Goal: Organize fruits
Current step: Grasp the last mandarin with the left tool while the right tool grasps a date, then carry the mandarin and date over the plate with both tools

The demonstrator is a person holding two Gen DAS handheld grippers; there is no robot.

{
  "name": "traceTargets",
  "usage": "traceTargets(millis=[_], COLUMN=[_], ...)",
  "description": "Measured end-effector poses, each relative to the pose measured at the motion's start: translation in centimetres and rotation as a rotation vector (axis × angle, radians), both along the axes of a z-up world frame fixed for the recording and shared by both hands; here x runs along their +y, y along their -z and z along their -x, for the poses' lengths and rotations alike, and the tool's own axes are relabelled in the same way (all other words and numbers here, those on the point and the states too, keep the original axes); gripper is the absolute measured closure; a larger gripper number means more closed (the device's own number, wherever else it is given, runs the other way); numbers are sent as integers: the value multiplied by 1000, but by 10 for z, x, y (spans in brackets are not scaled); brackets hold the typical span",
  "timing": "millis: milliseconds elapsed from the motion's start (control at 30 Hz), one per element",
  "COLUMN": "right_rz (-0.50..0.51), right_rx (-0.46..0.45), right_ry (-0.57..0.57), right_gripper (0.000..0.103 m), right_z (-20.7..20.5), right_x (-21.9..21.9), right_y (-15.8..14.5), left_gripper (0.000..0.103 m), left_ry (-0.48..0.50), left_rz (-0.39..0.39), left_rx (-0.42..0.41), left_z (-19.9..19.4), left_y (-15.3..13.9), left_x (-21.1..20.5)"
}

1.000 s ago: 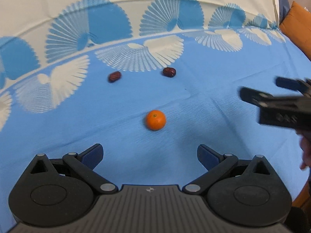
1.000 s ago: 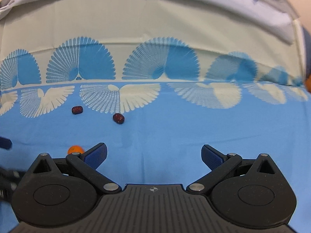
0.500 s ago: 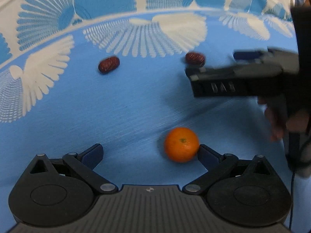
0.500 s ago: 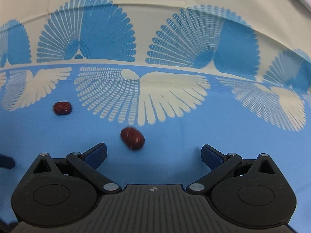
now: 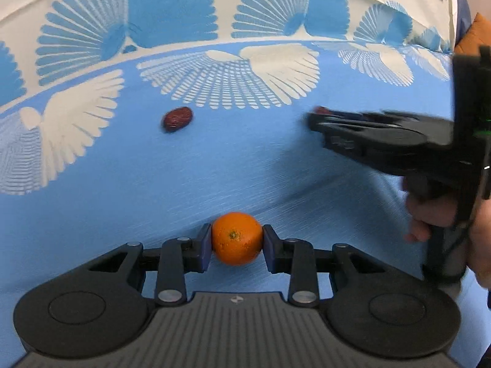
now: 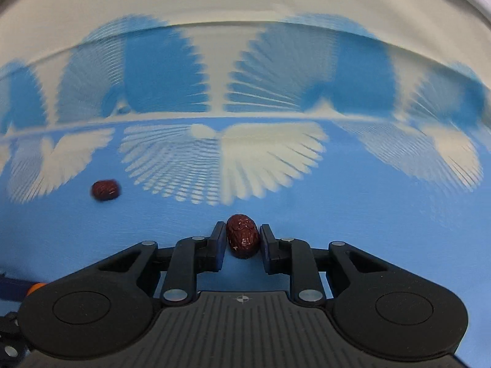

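Left wrist view: the left tool grips the orange on the blue cloth. The right tool has nearly closed around a date lying lengthwise between its jaws; contact is unclear. Another date sits far left.

Both wrist cams are sitting low over the blue fan-print cloth, looking forward along their fingers, left cam also catching the right gripper side-on, both sharing the loose red date.
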State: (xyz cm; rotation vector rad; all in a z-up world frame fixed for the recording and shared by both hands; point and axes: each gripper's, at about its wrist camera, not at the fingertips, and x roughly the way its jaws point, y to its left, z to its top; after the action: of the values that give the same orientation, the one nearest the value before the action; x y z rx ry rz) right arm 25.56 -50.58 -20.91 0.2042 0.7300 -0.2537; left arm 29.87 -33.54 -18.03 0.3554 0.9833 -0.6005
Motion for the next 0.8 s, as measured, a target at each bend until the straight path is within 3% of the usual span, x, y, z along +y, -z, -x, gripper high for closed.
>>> traceTargets(millis=[167,300,500,633,800], right_rz=[-12,-57,-117,-191,-200], right_rx=[-46,-93,-138,-112,-98], right_ry=[134,162,70,-3,-120], right_gripper=[79,79,79,78,78], right_z=[65,138,234,279,319], right_x=[5,32,117,170,228], right_y=[-40,-88,-148,-168,-186], left_gripper=[66,66,66,66,66], left_ry=[-48,-84,-107,-144,-186], left_rz=[24,16,16,6,22], left_rx=[-16,-40,-56,-58,-53], left_z=[22,59,126,169,215], left_y=[-39,-77,-125,-148,-167], left_x=[38,77,133,169,219])
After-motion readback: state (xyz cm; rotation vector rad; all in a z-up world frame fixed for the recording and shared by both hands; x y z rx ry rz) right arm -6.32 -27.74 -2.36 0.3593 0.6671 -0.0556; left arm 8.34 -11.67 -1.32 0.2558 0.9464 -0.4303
